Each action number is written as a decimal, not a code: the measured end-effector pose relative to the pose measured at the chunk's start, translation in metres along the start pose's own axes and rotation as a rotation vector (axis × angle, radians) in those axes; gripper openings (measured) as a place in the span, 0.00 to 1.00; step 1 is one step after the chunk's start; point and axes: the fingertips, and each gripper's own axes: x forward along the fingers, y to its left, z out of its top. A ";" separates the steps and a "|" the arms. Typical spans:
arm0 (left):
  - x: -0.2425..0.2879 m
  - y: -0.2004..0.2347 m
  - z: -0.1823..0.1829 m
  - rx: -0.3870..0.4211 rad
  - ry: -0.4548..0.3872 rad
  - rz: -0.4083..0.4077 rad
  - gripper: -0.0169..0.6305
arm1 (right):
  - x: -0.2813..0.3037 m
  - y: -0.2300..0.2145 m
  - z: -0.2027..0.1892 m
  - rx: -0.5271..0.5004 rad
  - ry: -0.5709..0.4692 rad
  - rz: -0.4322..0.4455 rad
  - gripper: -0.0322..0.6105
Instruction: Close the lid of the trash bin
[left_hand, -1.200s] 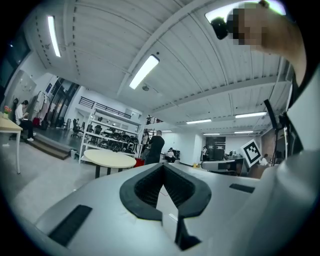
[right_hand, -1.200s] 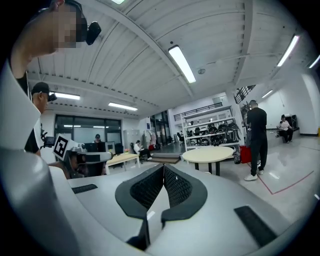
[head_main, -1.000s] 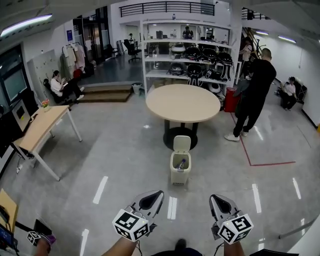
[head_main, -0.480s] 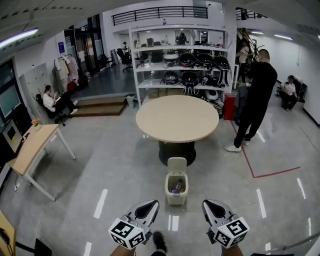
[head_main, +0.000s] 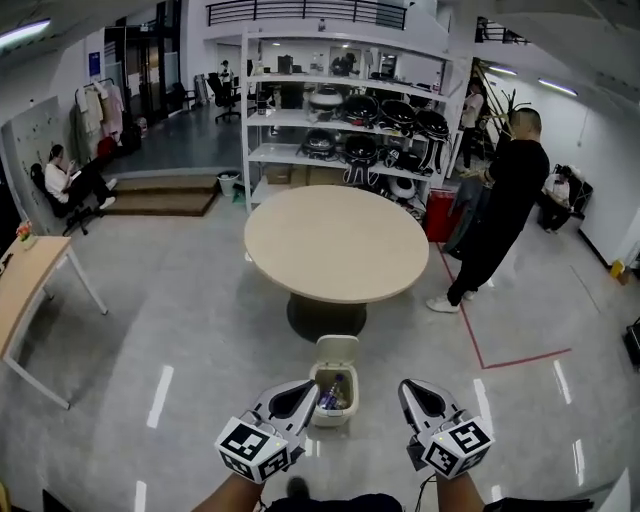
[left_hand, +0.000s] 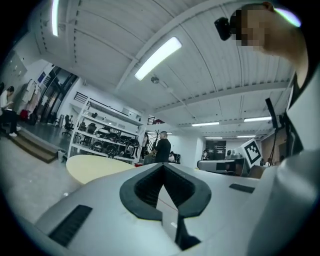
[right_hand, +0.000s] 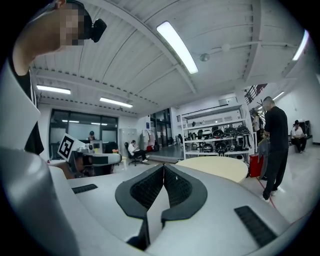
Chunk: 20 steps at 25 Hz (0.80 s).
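Observation:
A small cream trash bin (head_main: 322, 411) stands on the grey floor just in front of the round table's base. Its lid (head_main: 337, 350) is tipped up at the far side, and a bottle and other rubbish show inside. My left gripper (head_main: 312, 385) is held low at the bin's left edge, and my right gripper (head_main: 404, 386) is a little to the bin's right. Both are shut with nothing in them. In the left gripper view the left gripper (left_hand: 163, 166) points up across the room, as does the right gripper (right_hand: 163, 166) in its own view. Neither gripper view shows the bin.
A round beige table (head_main: 336, 243) on a dark pedestal stands right behind the bin. A person in black (head_main: 505, 200) stands at its right by red floor tape (head_main: 480, 350). Shelves (head_main: 345, 110) line the back, and a desk (head_main: 20, 290) is at far left.
The view has moved forward: the bin and table are nearer, and the bin now lies between the two grippers. Both grippers stay shut and level.

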 end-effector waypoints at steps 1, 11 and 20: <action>0.008 0.010 0.002 -0.001 0.003 -0.003 0.01 | 0.012 -0.004 0.002 -0.004 0.007 -0.001 0.06; 0.086 0.094 -0.007 -0.014 0.055 0.060 0.01 | 0.118 -0.066 -0.013 0.022 0.062 0.038 0.06; 0.197 0.145 -0.043 -0.050 0.159 0.150 0.01 | 0.203 -0.164 -0.040 0.042 0.145 0.134 0.06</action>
